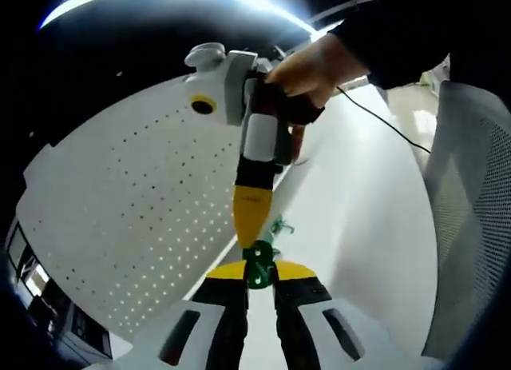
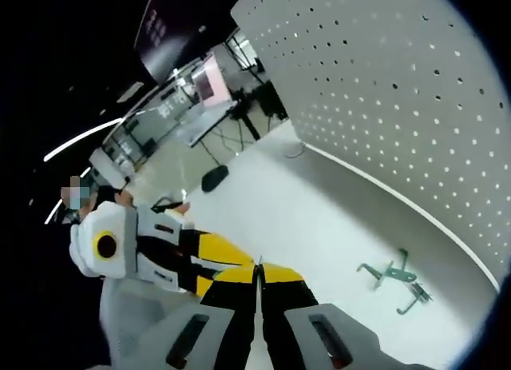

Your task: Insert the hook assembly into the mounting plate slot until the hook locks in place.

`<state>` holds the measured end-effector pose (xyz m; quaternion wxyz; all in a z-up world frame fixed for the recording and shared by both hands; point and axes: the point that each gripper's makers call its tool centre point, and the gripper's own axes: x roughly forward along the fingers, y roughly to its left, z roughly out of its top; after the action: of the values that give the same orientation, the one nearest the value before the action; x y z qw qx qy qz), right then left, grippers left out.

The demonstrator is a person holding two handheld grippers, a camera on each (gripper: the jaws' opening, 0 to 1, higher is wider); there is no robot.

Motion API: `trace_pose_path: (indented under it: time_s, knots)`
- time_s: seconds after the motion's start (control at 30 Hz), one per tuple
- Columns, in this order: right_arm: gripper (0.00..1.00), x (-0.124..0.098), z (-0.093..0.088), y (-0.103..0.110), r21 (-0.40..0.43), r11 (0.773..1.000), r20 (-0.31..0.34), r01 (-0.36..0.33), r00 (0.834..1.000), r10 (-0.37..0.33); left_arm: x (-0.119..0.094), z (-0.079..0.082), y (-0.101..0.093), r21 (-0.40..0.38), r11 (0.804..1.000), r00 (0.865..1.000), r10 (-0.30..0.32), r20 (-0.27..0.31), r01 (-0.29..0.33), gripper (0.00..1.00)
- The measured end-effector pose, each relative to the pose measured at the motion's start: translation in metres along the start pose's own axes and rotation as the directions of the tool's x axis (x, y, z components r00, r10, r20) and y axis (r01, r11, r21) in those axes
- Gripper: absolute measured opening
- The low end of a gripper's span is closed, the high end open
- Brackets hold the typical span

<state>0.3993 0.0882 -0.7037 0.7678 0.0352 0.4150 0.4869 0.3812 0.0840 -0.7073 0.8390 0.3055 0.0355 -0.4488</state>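
Left gripper (image 1: 260, 268): jaws rising from the bottom of the left gripper view, yellow-tipped, closing on a small green hook piece (image 1: 259, 266) and pinching it between the tips

Right gripper (image 1: 252, 212): entering the left gripper view from above, carried by a person's hand (image 1: 313, 66); its yellow tip is pointing down and meeting the green hook piece at the left gripper's tips. In the right gripper view its own jaws (image 2: 257, 276) are pressing together with no gap visible; whether anything thin is sitting between them cannot be told from that view

Left gripper, second sighting (image 2: 204, 262): reaching in from the left of the right gripper view, its tip lying just beside the right gripper's tips

Green wire hooks (image 2: 395, 280): two or so pieces lying flat on the white table (image 2: 303, 218), well apart from both grippers, near the foot of the perforated panel (image 2: 399, 90)

Perforated panel: white, standing upright along the table's far edge, also showing in the left gripper view (image 1: 136, 186)

Further green piece (image 1: 279, 224): lying on the table beyond the gripper tips

Mesh chair back (image 1: 471, 194): grey, standing beside the table
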Motion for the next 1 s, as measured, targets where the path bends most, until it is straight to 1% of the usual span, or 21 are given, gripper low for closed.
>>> trace_pose_path:
  time_s: [0.13,0.33,0.4,0.67,0.83,0.93,1.0]
  knots:
    - [0.0,-0.0012,0.0004,0.0021,0.026,1.0,0.006,-0.015,1.0,0.014,0.0004,-0.0002,-0.0025,0.009,1.0,1.0,-0.01,-0.003,0.01,0.07]
    - [0.0,-0.0008,-0.0033,0.0024,0.029,1.0,-0.009,-0.008,1.0,0.008,0.0006,-0.0013,-0.0041,0.009,1.0,1.0,-0.016,-0.007,0.016,0.06]
    - [0.0,-0.0007,-0.0048,0.0021,0.026,1.0,-0.019,0.003,1.0,-0.002,0.0008,-0.0015,-0.0044,0.009,1.0,1.0,-0.017,-0.007,0.017,0.04]
    - [0.0,-0.0003,-0.0057,0.0026,0.008,0.999,-0.038,0.046,0.998,-0.045,0.0004,-0.0017,-0.0046,-0.017,1.0,1.0,-0.021,-0.004,0.021,0.03]
    - [0.0,-0.0006,-0.0037,0.0027,0.008,0.999,-0.027,0.045,0.999,-0.044,-0.0006,-0.0009,-0.0027,-0.045,0.999,1.0,-0.016,0.006,0.016,0.03]
    - [0.0,-0.0015,0.0013,0.0047,-0.021,0.999,-0.002,0.04,0.999,-0.04,-0.001,-0.0001,0.0011,-0.074,0.997,1.0,-0.007,0.015,0.009,0.03]
    - [0.01,-0.0024,0.0041,0.0078,-0.016,0.999,0.011,0.03,1.0,-0.03,-0.0015,-0.0003,0.0035,-0.096,0.995,1.0,0.001,0.018,0.001,0.03]
